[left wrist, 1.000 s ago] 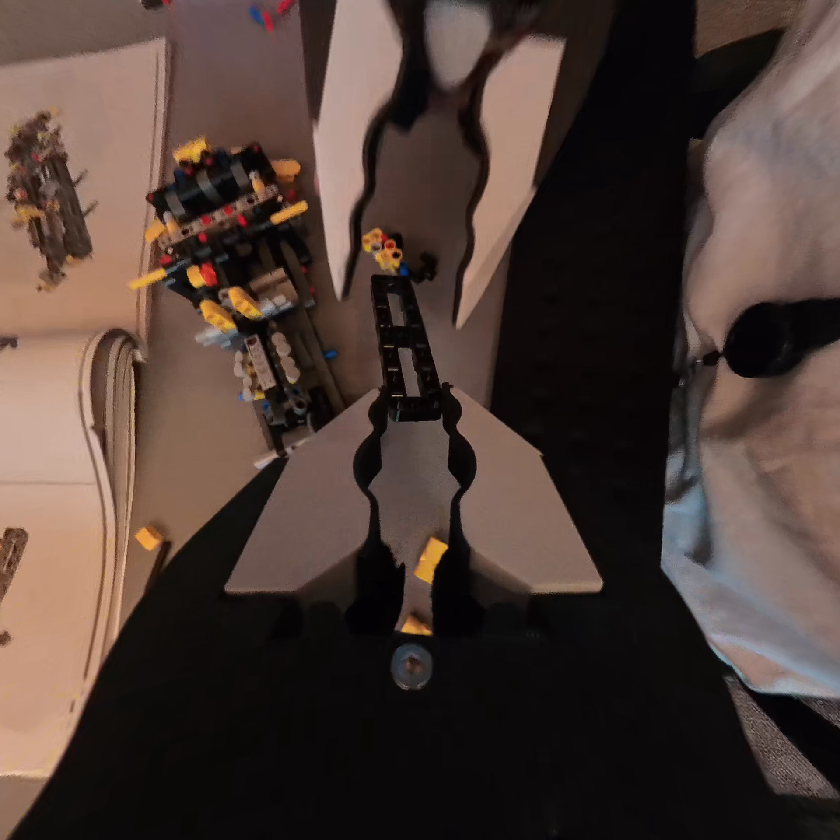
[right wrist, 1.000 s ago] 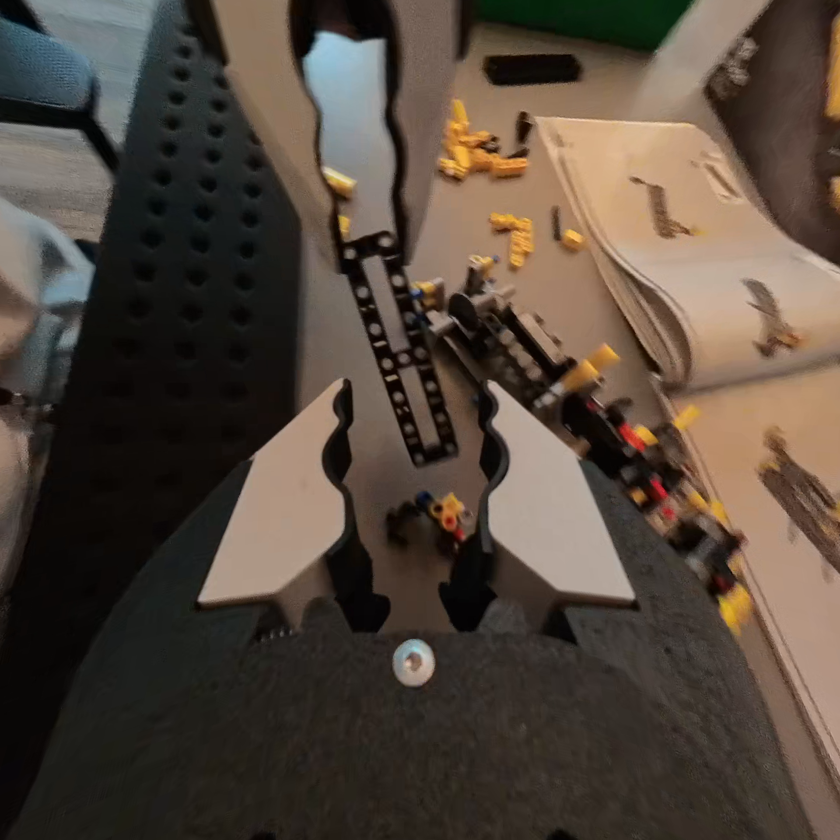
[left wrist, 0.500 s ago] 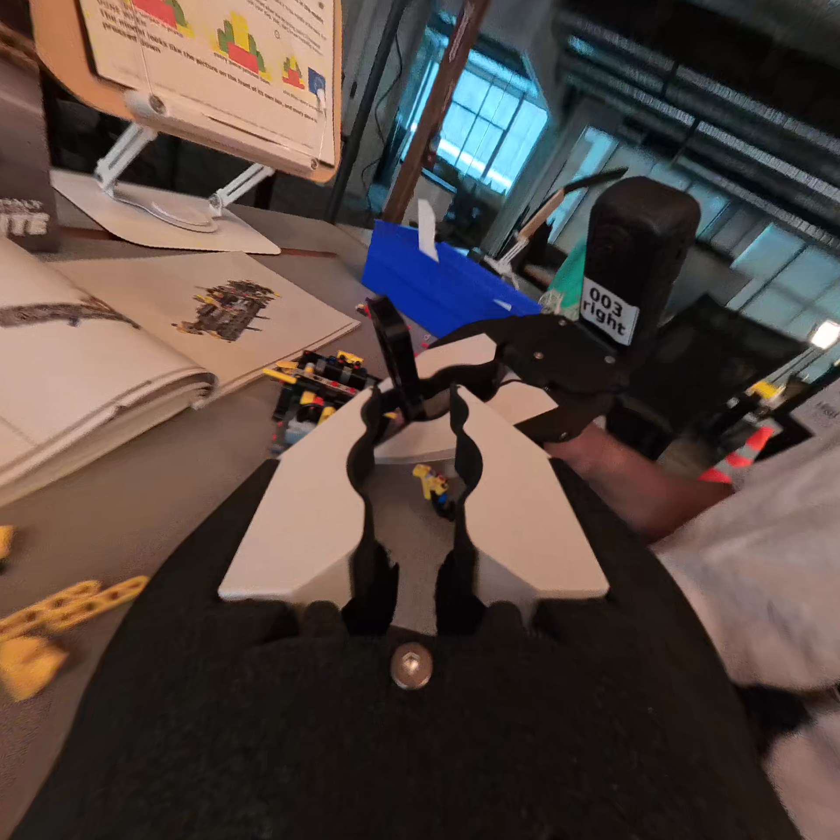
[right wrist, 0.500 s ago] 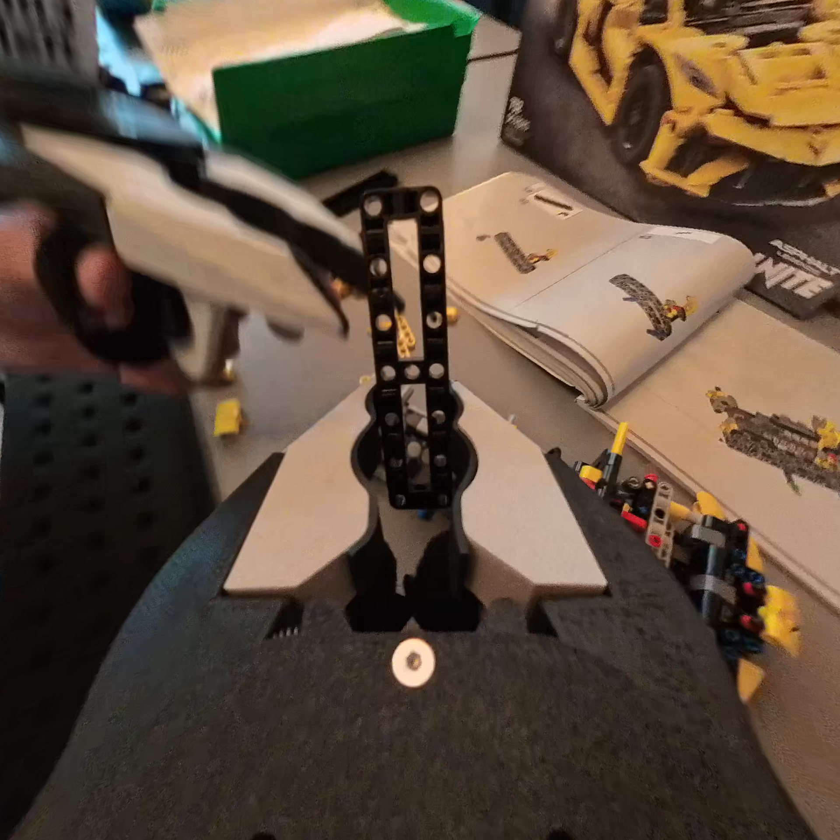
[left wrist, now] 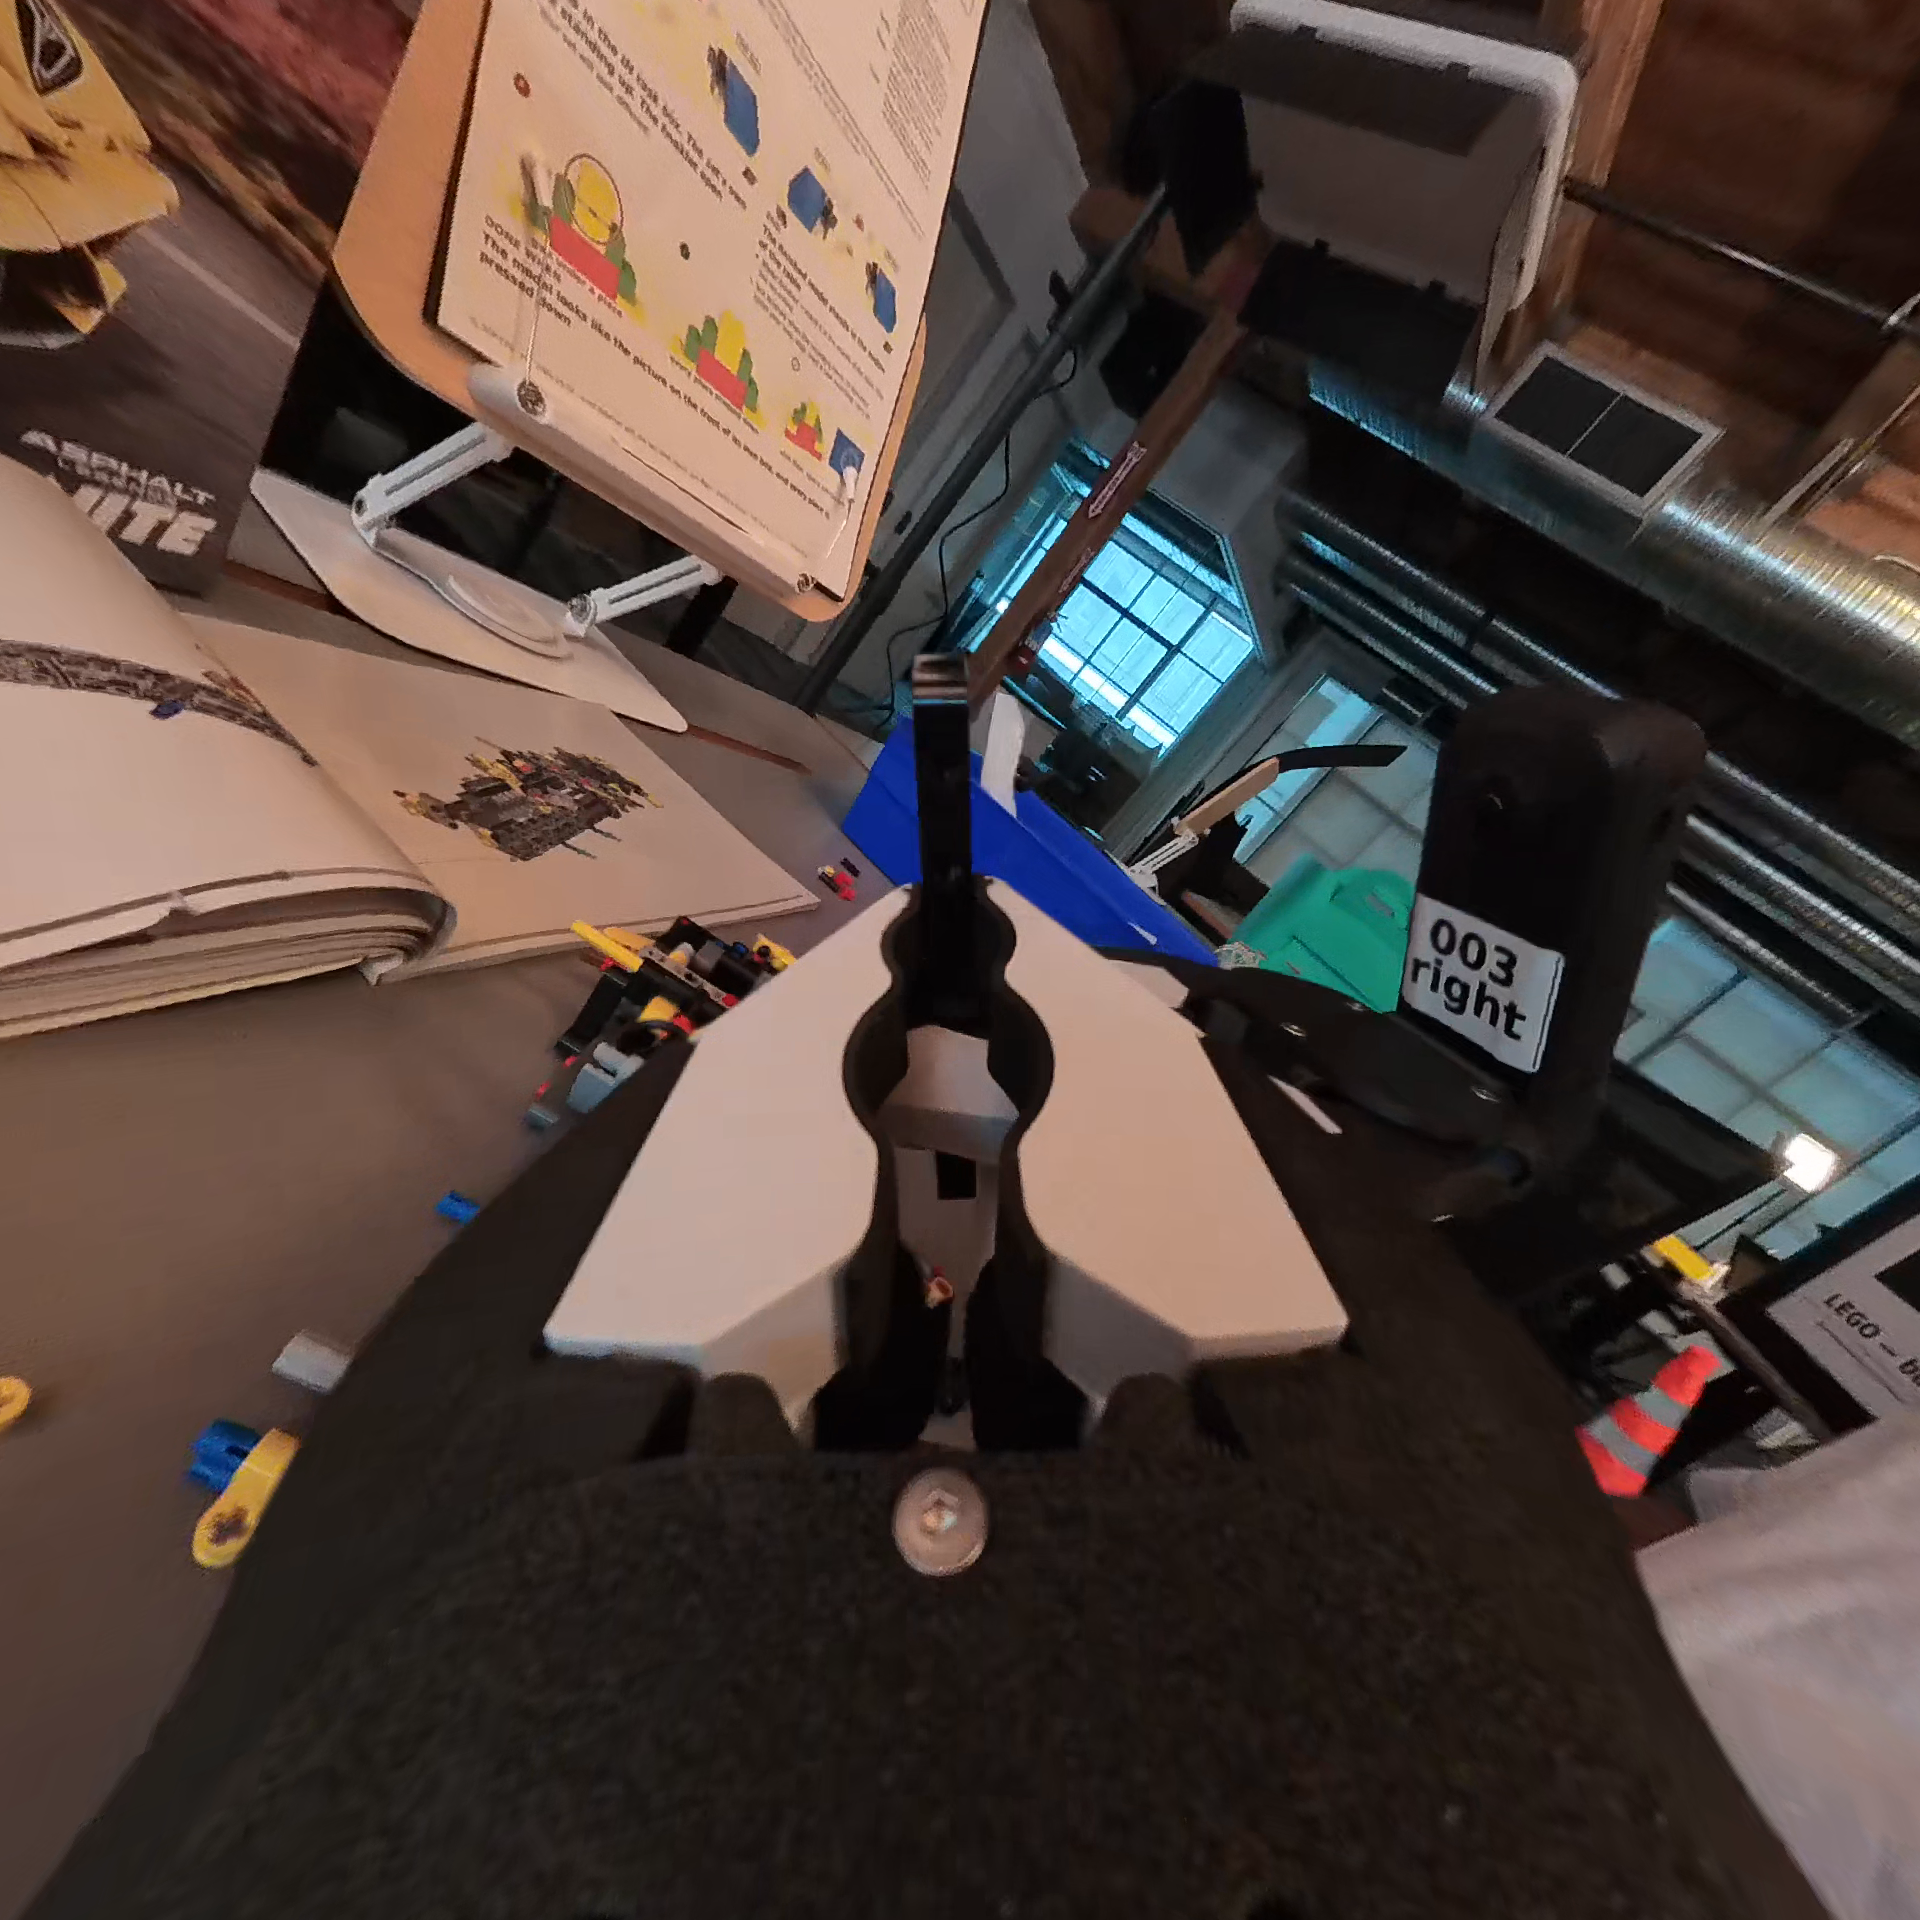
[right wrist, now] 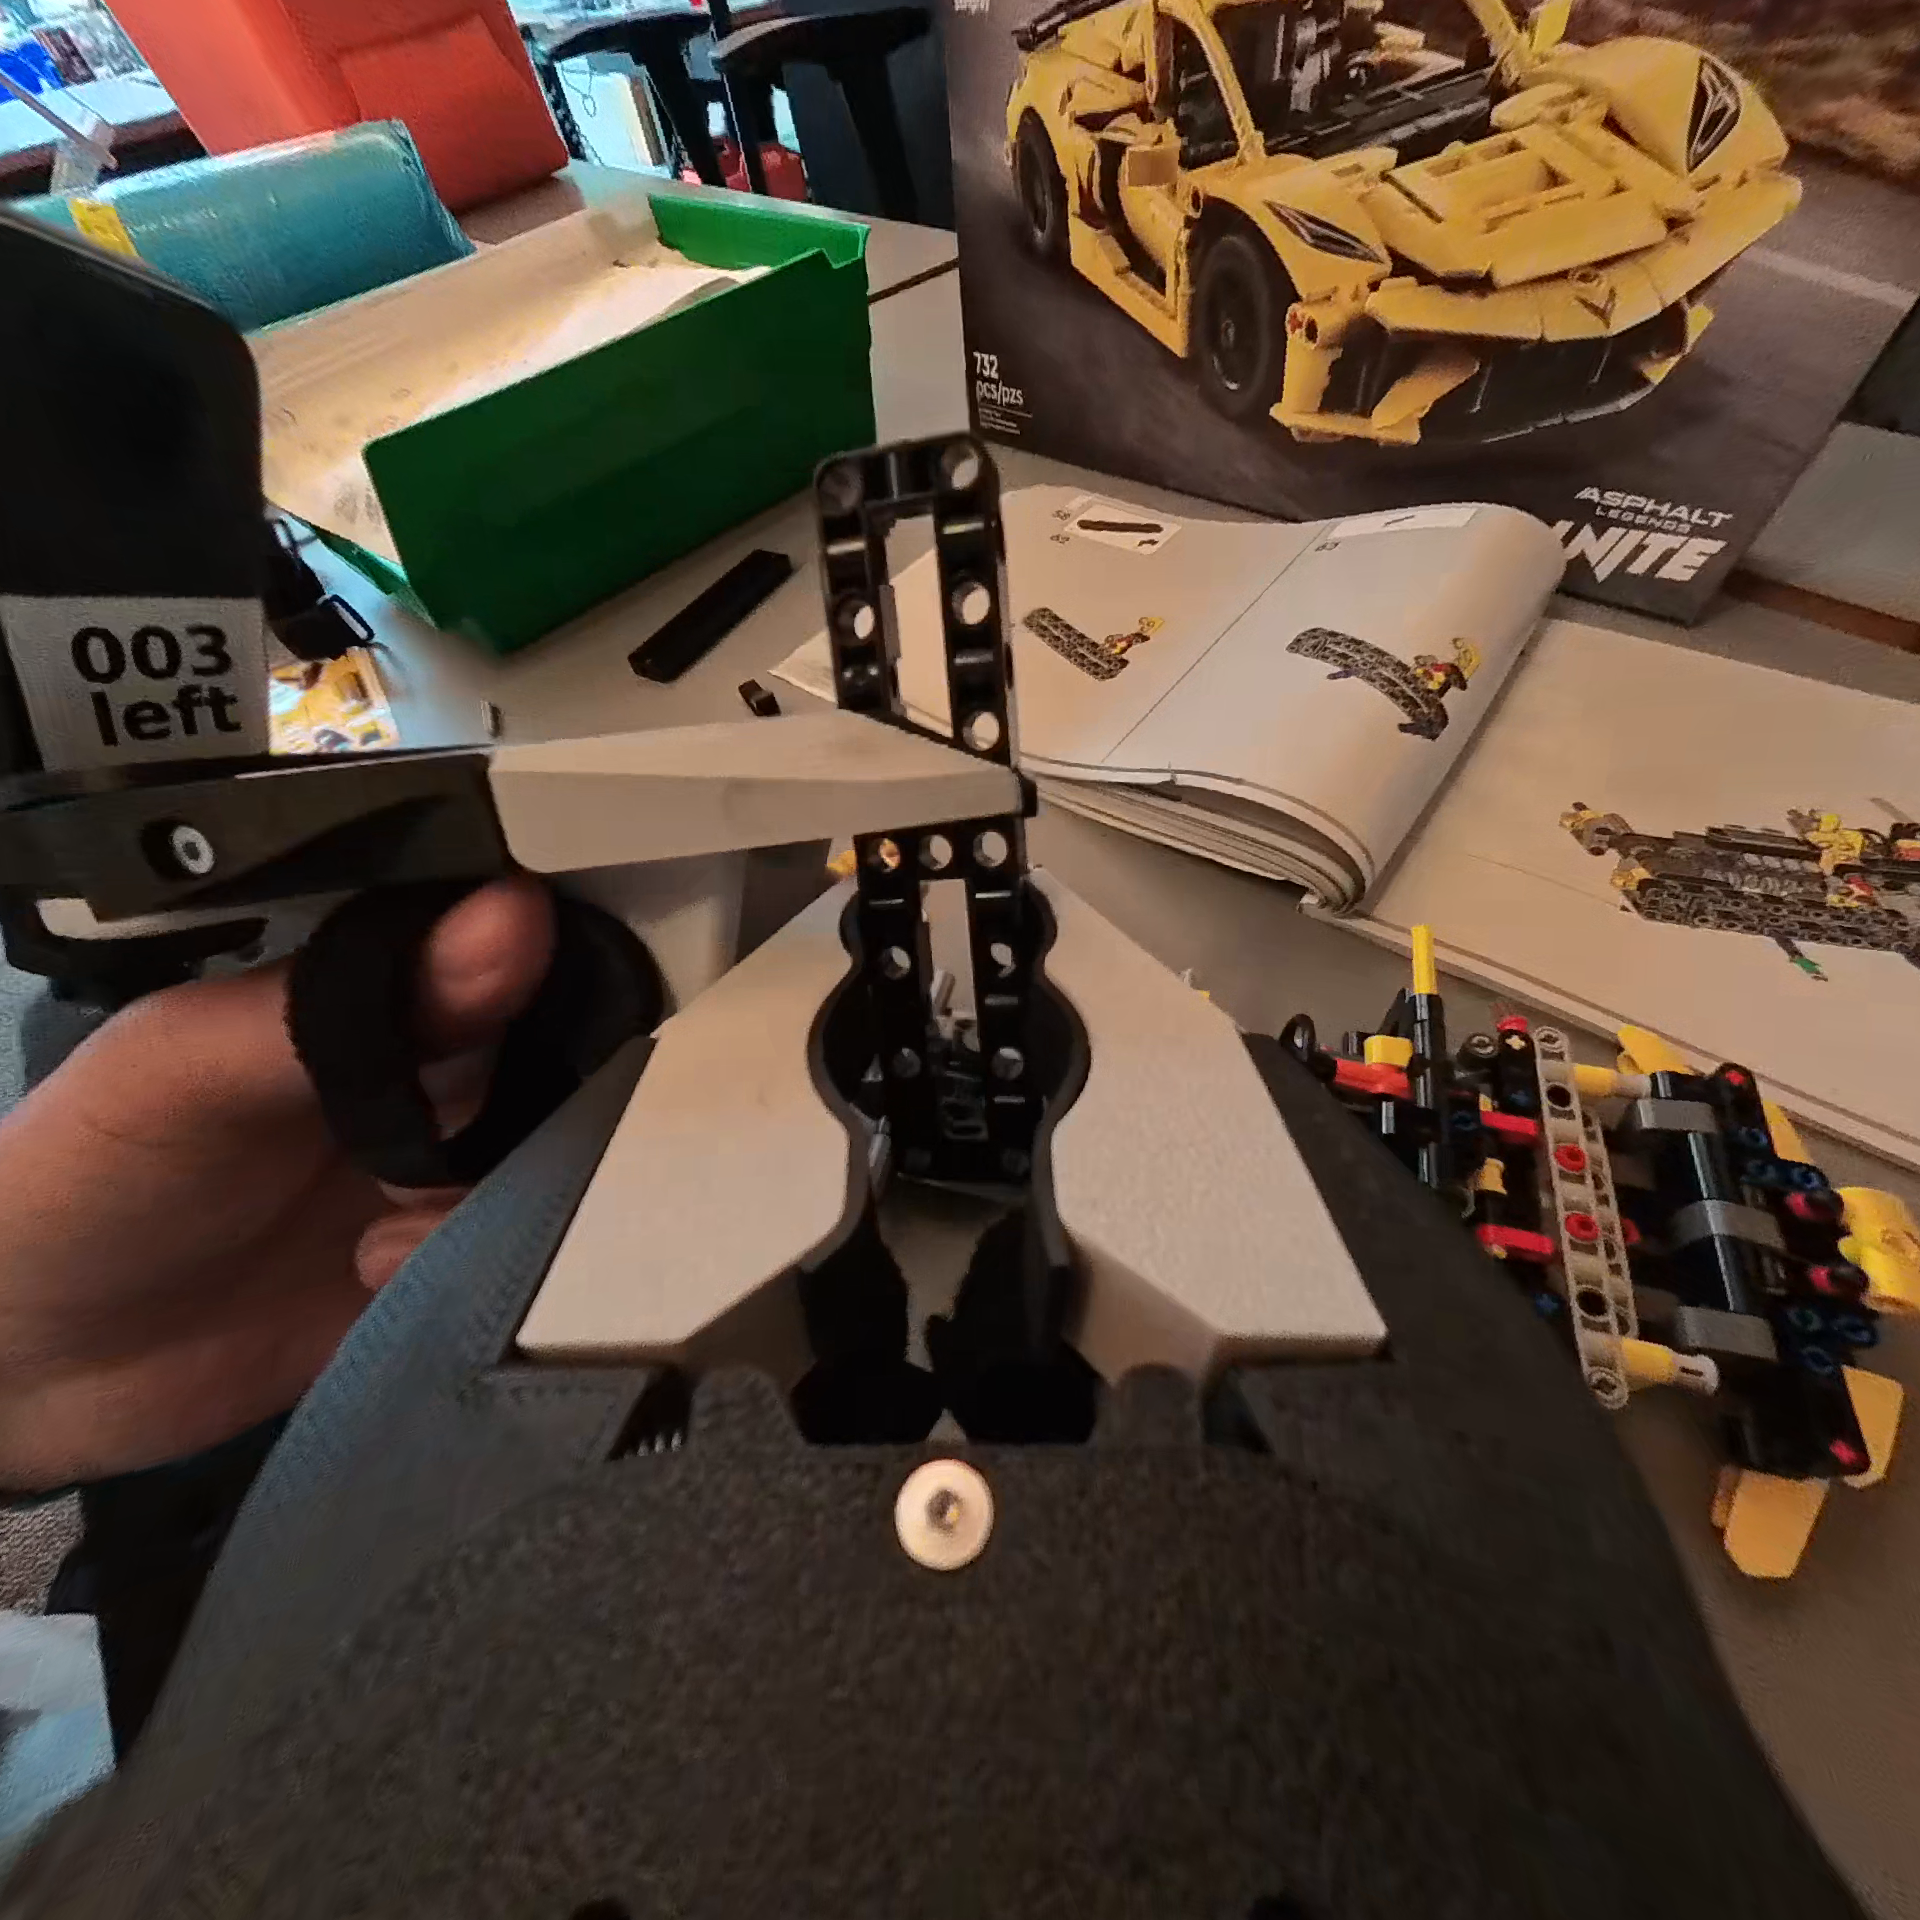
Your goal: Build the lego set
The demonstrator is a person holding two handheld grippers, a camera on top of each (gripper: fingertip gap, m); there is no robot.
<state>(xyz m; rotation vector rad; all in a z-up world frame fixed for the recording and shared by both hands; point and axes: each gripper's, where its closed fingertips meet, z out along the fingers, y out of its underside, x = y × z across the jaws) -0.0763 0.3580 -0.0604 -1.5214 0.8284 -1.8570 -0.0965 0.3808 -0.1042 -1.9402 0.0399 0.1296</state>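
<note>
A black rectangular frame with pin holes stands upright in the air between both grippers. My right gripper is shut on its lower end, across its width. My left gripper comes in from the left and is shut on the frame's middle, across its thin sides. In the left wrist view the frame shows edge-on, pinched between my left gripper's tips. The right gripper's black body is behind to the right. The partly built black, red and yellow model lies on the table at the right.
An open instruction booklet lies behind the model. The set's box stands at the back, a green bin at back left, a blue bin beyond. A black beam and loose pieces lie on the table.
The right gripper closed on the frame's end and it rose off the table to upright. The left gripper's fingers, wider apart half a second ago, closed on the frame's thin sides.
</note>
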